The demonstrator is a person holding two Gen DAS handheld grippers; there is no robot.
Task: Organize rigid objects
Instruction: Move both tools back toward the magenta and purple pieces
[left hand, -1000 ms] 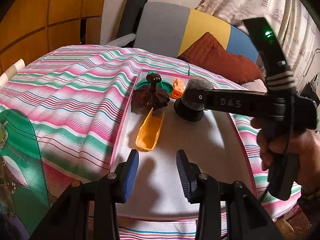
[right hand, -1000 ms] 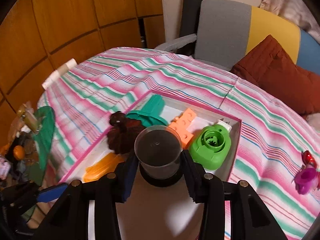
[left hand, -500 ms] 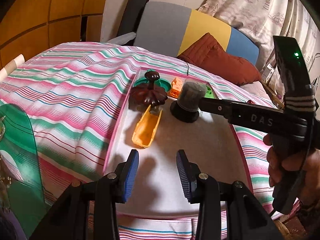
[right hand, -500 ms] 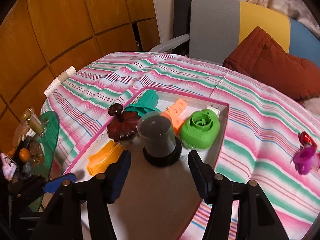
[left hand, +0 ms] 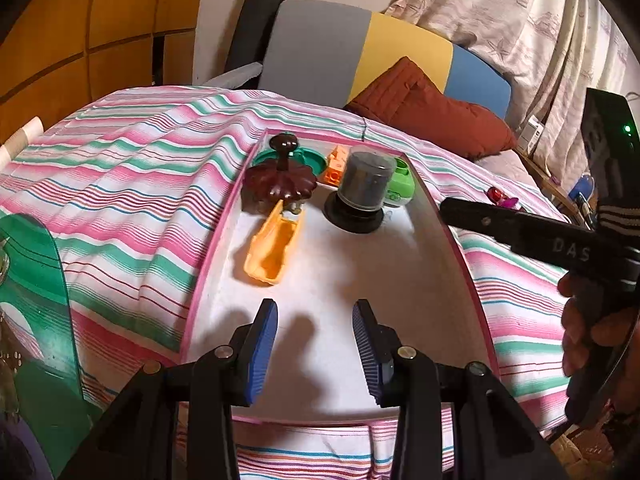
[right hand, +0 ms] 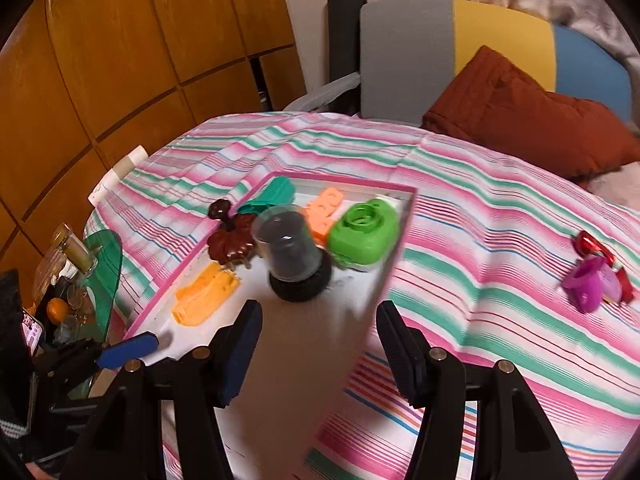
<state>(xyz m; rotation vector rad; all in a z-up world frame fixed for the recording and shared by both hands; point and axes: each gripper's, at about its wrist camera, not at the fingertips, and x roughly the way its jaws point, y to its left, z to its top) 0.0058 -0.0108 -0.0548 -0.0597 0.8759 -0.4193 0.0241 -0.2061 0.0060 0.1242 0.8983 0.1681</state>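
Backed off the grey canister [right hand: 289,250], right gripper [right hand: 318,344] marked "DAS" has just opened its jaws, empty.

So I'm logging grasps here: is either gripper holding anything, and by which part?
Nothing is held. The right gripper has just opened, its jaws empty and apart from the cup in the tray. The left gripper is open and empty.

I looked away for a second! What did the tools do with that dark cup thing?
The right tool let go of the dark cup: its jaws have just been opening and it pulled back, nothing between them now. The cup stands in the pink-edged tray. The left tool stayed open and still.
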